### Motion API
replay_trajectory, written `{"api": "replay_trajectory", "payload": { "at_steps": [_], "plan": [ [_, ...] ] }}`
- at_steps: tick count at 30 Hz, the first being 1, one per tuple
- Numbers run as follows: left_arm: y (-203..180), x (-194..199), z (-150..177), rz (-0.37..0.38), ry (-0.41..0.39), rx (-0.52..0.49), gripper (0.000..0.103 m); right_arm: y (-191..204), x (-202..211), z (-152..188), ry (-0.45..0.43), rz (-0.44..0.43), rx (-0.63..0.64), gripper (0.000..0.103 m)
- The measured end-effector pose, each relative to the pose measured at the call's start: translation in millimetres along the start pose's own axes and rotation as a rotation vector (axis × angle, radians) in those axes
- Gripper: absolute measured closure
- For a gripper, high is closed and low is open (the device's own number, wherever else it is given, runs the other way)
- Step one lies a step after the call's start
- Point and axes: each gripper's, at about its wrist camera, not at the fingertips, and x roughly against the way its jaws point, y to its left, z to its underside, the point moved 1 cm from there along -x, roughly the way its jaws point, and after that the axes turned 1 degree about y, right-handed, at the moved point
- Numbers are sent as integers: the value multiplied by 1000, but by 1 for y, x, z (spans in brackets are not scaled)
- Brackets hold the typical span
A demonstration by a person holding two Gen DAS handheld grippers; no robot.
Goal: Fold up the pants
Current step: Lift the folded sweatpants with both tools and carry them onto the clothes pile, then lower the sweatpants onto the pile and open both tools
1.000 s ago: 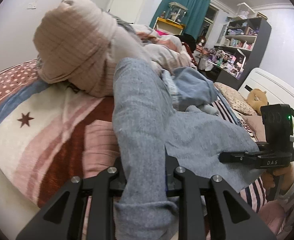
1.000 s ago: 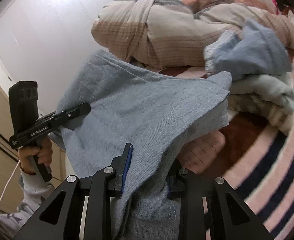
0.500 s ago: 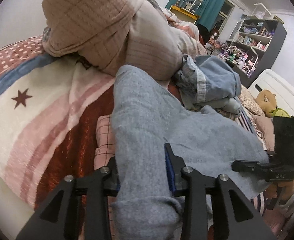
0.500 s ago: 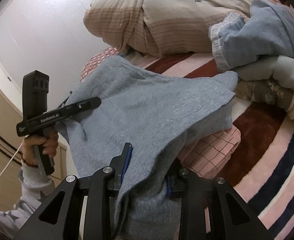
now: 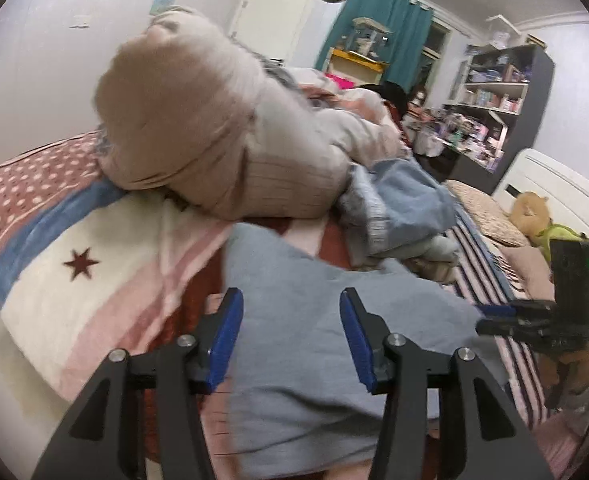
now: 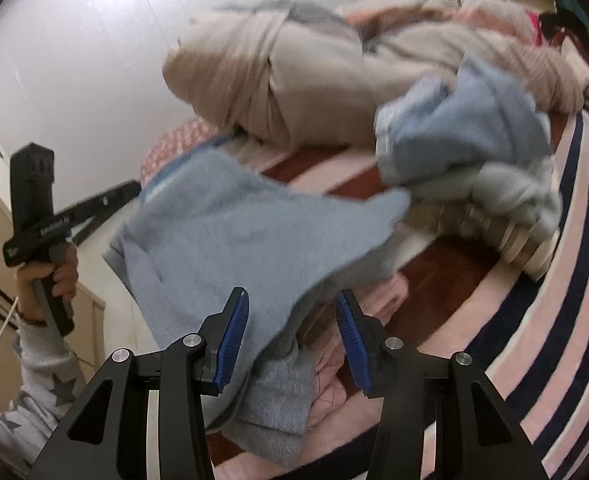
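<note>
The grey-blue pants [image 5: 306, 344] lie spread on the striped bed blanket [image 5: 94, 288], over a pink garment. My left gripper [image 5: 290, 340] is open, its blue pads either side of the cloth and apart from it. In the right wrist view the pants [image 6: 246, 232] fall loose over the bed edge. My right gripper [image 6: 292, 340] is open, with the cloth's fold between its pads but not pinched. Each gripper shows in the other's view, the right one [image 5: 490, 318] and the left one [image 6: 106, 200].
A rolled beige quilt [image 5: 214, 132] lies across the bed behind the pants. A heap of light-blue and grey clothes [image 6: 474, 152] sits to the right of them. A pink folded garment [image 6: 326, 384] lies under the pants. Shelves [image 5: 494, 104] stand far right.
Both grippers have opened and let go of the pants, which have dropped onto the bed. Both have drawn back a little.
</note>
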Motion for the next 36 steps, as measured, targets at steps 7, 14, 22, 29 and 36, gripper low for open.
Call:
{"api": "replay_trajectory", "payload": {
  "at_steps": [7,14,22,29,36],
  "plan": [
    [-13,-39,14,-29,105,-8,58,8,-22,-1,40,-86,66,61],
    [5,-55,24,-66,127,48,58,-20,-61,21,162,-159,-51,58],
    [2,-57,25,-82,129,41,58,-14,-60,23,164,-133,-11,57],
    [-11,-54,26,-131,135,48,55,-16,-61,19,177,-140,-29,55],
    [-48,-30,29,-180,93,22,36,-4,-37,24,150,-117,41,42]
  ]
}}
